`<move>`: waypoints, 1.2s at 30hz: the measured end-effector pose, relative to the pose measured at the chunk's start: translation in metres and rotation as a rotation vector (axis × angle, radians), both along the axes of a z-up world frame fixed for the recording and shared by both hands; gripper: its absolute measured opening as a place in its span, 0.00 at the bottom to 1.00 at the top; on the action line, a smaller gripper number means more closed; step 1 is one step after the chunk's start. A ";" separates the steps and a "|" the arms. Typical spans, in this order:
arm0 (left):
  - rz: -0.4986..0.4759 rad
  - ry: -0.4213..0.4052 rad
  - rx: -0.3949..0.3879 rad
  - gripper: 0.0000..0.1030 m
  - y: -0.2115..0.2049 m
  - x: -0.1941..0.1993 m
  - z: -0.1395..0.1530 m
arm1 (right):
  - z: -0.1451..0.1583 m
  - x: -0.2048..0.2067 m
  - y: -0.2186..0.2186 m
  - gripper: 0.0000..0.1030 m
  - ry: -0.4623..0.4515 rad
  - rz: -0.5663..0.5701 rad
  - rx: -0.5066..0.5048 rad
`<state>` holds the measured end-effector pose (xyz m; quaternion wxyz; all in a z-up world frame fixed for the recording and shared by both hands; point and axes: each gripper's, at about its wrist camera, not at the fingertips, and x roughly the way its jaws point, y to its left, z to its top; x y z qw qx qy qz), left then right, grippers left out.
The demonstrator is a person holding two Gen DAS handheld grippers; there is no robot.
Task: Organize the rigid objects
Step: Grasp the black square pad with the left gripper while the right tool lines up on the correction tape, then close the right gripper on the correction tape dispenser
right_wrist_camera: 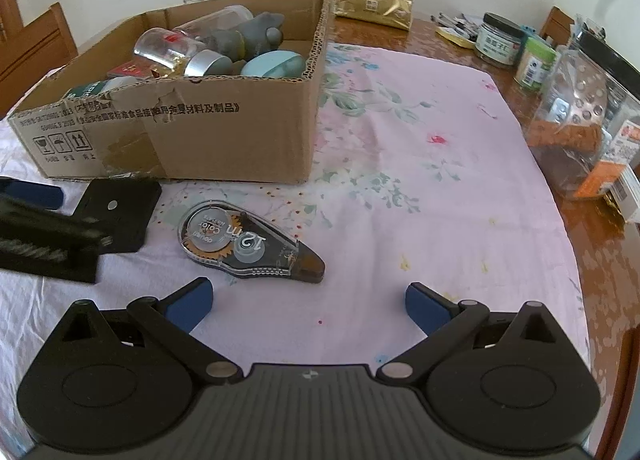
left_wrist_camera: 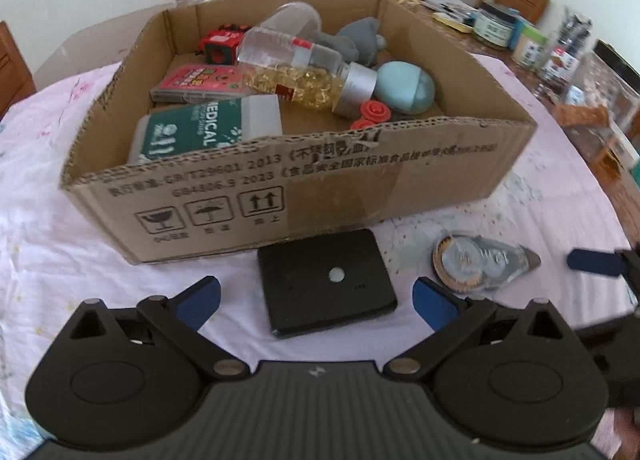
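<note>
My left gripper (left_wrist_camera: 316,302) was spread wide and held nothing, its blue pads either side of the near end of the flat black square block (left_wrist_camera: 326,286) on the pink cloth (left_wrist_camera: 60,260), apparently without touching it, just in front of the cardboard box (left_wrist_camera: 304,188). My right gripper (right_wrist_camera: 307,304) was also wide open and empty, hovering near the correction tape dispenser (right_wrist_camera: 248,244), which lay on the cloth beside the block. The box already held a bottle (left_wrist_camera: 296,68), a green medical pack (left_wrist_camera: 192,132) and other small items.
</note>
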<state>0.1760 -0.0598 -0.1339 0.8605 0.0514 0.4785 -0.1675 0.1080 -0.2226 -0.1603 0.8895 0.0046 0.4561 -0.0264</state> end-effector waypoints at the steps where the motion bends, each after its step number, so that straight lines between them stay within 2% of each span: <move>1: 0.008 -0.012 0.009 0.99 -0.002 0.000 -0.001 | 0.000 0.000 0.000 1.00 -0.002 0.003 0.000; 4: 0.019 -0.038 0.067 1.00 -0.009 0.000 -0.003 | 0.000 0.000 -0.001 1.00 -0.006 0.007 0.000; 9: 0.024 -0.055 0.078 0.98 -0.002 -0.005 -0.003 | -0.001 -0.002 -0.001 1.00 -0.014 0.004 0.000; 11: 0.019 -0.055 0.058 0.90 0.001 -0.006 -0.002 | -0.001 -0.003 0.000 1.00 -0.017 0.001 -0.001; 13: -0.002 -0.061 0.047 0.72 0.000 -0.008 0.001 | -0.001 -0.004 0.001 1.00 -0.020 -0.008 -0.002; 17: -0.028 -0.059 0.046 0.72 -0.001 -0.009 0.003 | 0.000 -0.004 0.003 1.00 -0.002 -0.038 -0.001; 22: -0.013 -0.058 0.069 0.72 0.021 -0.012 0.004 | 0.004 -0.003 0.013 1.00 0.063 -0.044 0.013; 28: 0.015 -0.044 0.076 0.72 0.047 -0.011 0.005 | 0.003 -0.001 0.040 1.00 0.036 -0.005 0.008; 36: 0.020 -0.041 0.073 0.73 0.052 -0.009 0.006 | 0.003 0.029 0.049 1.00 0.008 0.000 0.004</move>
